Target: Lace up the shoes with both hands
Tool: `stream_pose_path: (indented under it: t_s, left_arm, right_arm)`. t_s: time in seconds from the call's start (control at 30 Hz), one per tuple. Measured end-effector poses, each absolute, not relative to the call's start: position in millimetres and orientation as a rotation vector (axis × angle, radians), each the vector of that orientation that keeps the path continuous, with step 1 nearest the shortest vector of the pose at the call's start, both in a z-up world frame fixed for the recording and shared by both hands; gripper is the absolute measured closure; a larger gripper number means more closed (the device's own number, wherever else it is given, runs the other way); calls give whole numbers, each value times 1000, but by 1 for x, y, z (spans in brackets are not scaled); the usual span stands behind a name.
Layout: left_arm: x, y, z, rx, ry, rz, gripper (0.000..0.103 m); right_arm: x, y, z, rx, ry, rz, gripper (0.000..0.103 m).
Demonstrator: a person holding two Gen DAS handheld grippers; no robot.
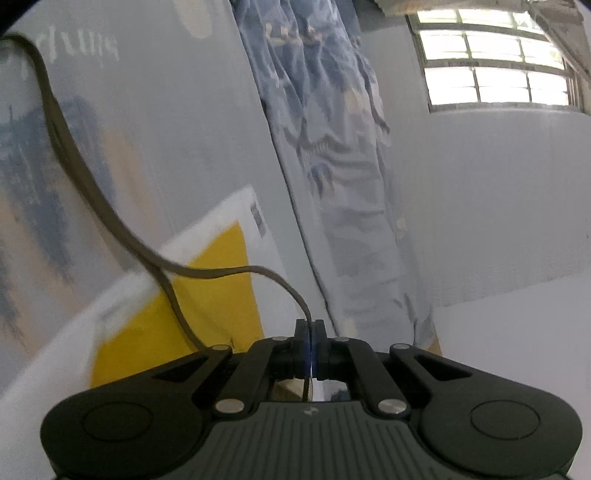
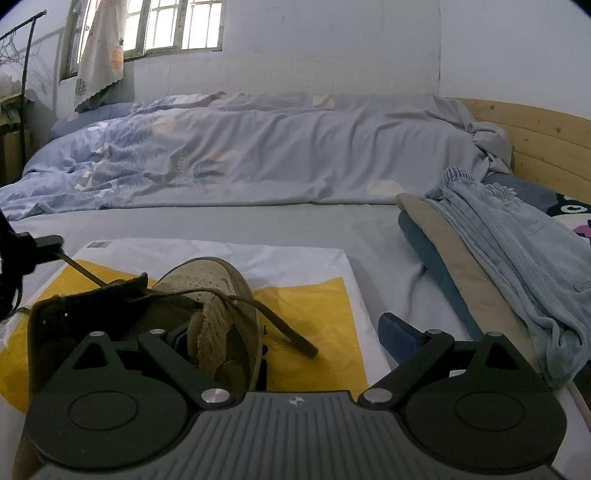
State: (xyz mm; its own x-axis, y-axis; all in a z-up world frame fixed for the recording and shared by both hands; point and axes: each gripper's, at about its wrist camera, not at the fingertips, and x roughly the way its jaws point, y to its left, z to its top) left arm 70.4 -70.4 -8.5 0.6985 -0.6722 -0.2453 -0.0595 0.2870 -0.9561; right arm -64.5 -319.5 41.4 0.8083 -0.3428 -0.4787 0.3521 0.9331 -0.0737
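While the shoe sits on the bed, each label below tells one part of the scene.

Shoe: a worn beige low-top sneaker (image 2: 218, 295) stands on a white and yellow plastic mailer bag (image 2: 314, 299), toe pointing away from the right wrist camera, its tongue (image 2: 212, 332) pulled up and frayed.

Left gripper: the left gripper (image 1: 310, 325) has its jaws pressed together on the olive-brown shoelace (image 1: 88, 184); the lace comes out between the fingertips, arcs up and to the left, and runs off toward the upper left corner of the left wrist view. In the right wrist view the same gripper (image 2: 50, 242) sits at the left edge, with the lace stretched taut from it down to the shoe's eyelets.

Loose lace end: a second length of lace (image 2: 284, 328) lies slack across the yellow part of the bag, to the right of the shoe.

Right gripper: the right gripper (image 2: 291, 343) has its jaws spread wide; its left finger (image 2: 177, 339) is beside the shoe's heel opening and partly hidden by it, its blue-padded right finger (image 2: 397, 334) is clear of the shoe over the edge of the bag. Nothing is pinched between them.

Bed: a pale blue sheet (image 2: 258, 221) with a rumpled leaf-print duvet (image 2: 221, 155) behind it.

Clothes: folded jeans (image 2: 517, 251) on a small pile of garments at the right, near a pine headboard (image 2: 535, 136).

Window: barred panes (image 2: 166, 26) above the bed.
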Motion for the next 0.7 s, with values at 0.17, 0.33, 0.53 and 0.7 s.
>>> stream_pose_path:
  t_s: [0.17,0.33,0.53,0.7]
  left_arm:
    - [73,-57,-6,-1247,674,-405,103]
    - [75,-48,-4,-1267,656,-374,103]
    - [75,-36,1,-1266,626,-353,103]
    - [73,-24,5,-1264,595,-327,103]
  right_arm:
    - [-63,-320,41,14,510,-374,7]
    - [-62,-319,40,9,512,-377,7]
    - [-60,-318,39,3,515,-380,7]
    - [-59,-318,39,-2,517,-385,7]
